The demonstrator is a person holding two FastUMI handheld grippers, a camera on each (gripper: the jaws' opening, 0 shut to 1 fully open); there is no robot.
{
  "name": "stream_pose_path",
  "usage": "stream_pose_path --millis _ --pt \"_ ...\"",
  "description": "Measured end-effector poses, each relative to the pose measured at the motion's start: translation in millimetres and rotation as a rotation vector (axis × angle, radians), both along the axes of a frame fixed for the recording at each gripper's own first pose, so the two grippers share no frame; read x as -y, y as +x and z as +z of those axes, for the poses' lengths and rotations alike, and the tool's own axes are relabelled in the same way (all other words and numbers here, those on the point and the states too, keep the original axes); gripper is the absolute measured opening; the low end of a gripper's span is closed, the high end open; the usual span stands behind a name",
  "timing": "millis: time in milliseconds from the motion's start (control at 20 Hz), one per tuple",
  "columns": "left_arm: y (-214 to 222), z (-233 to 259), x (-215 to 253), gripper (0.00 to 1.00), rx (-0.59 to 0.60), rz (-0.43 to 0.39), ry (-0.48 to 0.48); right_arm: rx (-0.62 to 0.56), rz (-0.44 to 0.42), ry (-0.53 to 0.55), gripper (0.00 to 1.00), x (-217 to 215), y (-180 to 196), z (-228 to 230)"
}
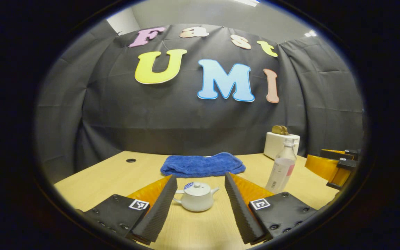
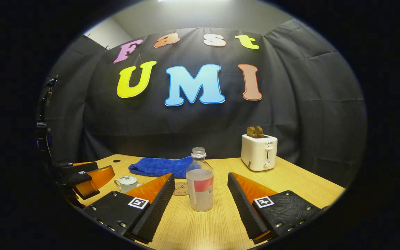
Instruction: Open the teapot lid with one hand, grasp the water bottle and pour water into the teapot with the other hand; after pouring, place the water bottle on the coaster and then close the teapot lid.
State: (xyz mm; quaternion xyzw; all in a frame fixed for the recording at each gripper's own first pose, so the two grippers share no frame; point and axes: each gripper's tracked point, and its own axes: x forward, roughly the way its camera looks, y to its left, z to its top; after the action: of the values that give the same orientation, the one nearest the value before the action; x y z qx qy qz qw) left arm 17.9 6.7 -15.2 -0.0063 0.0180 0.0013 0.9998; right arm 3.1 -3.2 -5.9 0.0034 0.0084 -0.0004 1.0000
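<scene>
Two grippers are in my hands and both stand with their fingers spread wide, gripping nothing; in the left gripper view my left gripper (image 1: 197, 203) frames the teapot (image 1: 196, 197), which sits upright on the wooden table (image 1: 116, 173) between the two fingers and a little ahead of them, touching neither; its lid (image 1: 196, 188) is on, with a small knob on top and a blue patterned patch on one side; the spout points to the right of that view and the handle to the left; beyond the teapot a folded blue towel (image 1: 202, 164) lies flat near the back of the table; the water bottle (image 1: 282, 166) stands upright to the right of the teapot, well apart from it, uncapped and holding some clear water; behind the bottle I see a white toaster (image 1: 280, 143) with toast in its slots, and at the far right edge my other gripper comes into sight; in the right gripper view my right gripper (image 2: 200, 199) is lined up on the water bottle (image 2: 200, 180), which stands between the open fingers without contact on either side; just behind the bottle on its left a round coaster (image 2: 180, 189) lies flat on the table, partly hidden by my left-hand finger; the teapot (image 2: 127, 183) sits farther left, beside the left gripper (image 2: 82, 177).
</scene>
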Motion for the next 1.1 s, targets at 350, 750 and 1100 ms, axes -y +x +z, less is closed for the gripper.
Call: stream_pose_path --millis 350,750,1100 --pt "29.9 -10.4 -4.2 0.89 -0.02 -0.015 0.022 -0.017 -0.011 0.006 0.95 4.7 3.2 -7.2" --pt "69.4 -18.5 -6.7 0.89 -0.034 -0.039 0.026 -0.043 -0.039 0.026 0.95 16.8 11.0 -18.4" --pt "96.6 -30.6 -12.6 0.89 -0.057 -0.04 0.063 -0.072 -0.064 0.051 0.95 28.0 19.3 -29.9"
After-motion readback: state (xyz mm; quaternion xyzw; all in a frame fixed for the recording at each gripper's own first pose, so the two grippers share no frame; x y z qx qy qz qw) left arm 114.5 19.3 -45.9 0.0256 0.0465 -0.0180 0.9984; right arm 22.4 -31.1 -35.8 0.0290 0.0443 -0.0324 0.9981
